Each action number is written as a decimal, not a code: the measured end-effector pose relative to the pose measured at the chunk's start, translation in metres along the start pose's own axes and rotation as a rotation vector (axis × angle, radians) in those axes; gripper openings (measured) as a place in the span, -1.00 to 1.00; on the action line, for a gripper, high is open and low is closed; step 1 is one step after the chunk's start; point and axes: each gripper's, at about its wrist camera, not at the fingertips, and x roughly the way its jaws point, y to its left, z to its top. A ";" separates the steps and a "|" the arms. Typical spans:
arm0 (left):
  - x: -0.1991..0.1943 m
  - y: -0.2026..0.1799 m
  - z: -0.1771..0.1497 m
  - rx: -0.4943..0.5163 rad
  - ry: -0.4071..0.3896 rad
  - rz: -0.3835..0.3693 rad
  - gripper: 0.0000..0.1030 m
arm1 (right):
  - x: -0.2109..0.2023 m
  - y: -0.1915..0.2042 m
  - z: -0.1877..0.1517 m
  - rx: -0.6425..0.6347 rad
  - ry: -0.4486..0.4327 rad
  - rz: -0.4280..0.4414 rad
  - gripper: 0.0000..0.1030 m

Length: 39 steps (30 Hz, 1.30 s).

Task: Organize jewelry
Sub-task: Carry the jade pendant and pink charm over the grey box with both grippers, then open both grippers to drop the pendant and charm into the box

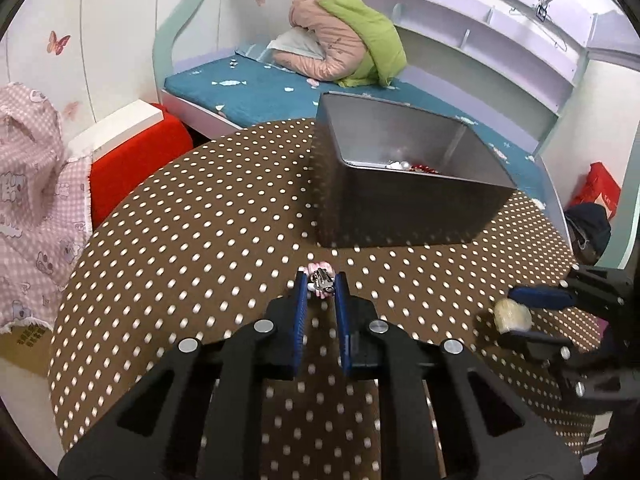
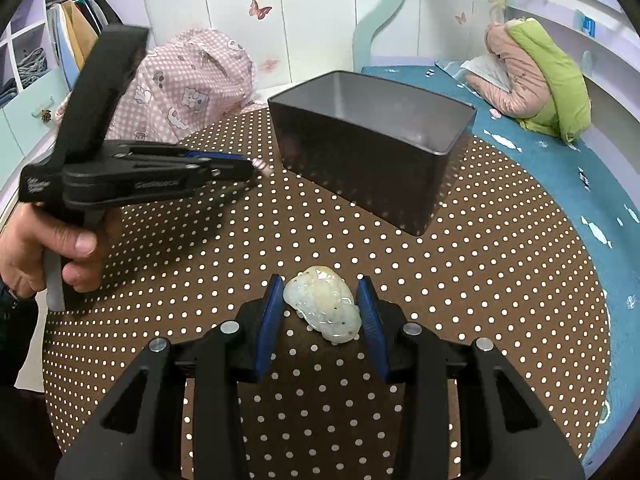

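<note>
At far left in the right wrist view, a person's left hand grips the handle of the left gripper, whose blue-padded fingers are nearly closed around a small pink-and-silver trinket, though whether the pads actually press on it cannot be told; the piece sits low over the brown polka-dot tablecloth, just in front of the near wall of a dark rectangular metal tin. Inside the tin, white pearls and red beads lie against the bottom corner. To the right, the right gripper stands partly open, its blue pads flanking a pale, translucent shell-like ornament that rests on the cloth between them; a narrow gap shows on the left side, while the right pad is close to or touching it. Beyond the round table, a pink-and-green padded jacket lies on a teal mattress, with lilac shelves behind
</note>
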 end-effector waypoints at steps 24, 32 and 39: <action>-0.142 -0.037 0.063 0.107 -0.318 -0.031 -0.73 | -0.080 0.005 0.086 -0.087 -0.249 -0.047 -0.30; -0.128 -0.054 0.106 0.102 -0.315 -0.096 -0.73 | -0.070 -0.025 0.133 0.019 -0.254 -0.014 -0.30; -0.084 -0.049 0.128 0.065 -0.233 -0.123 -0.73 | -0.035 -0.048 0.142 0.112 -0.177 0.009 -0.30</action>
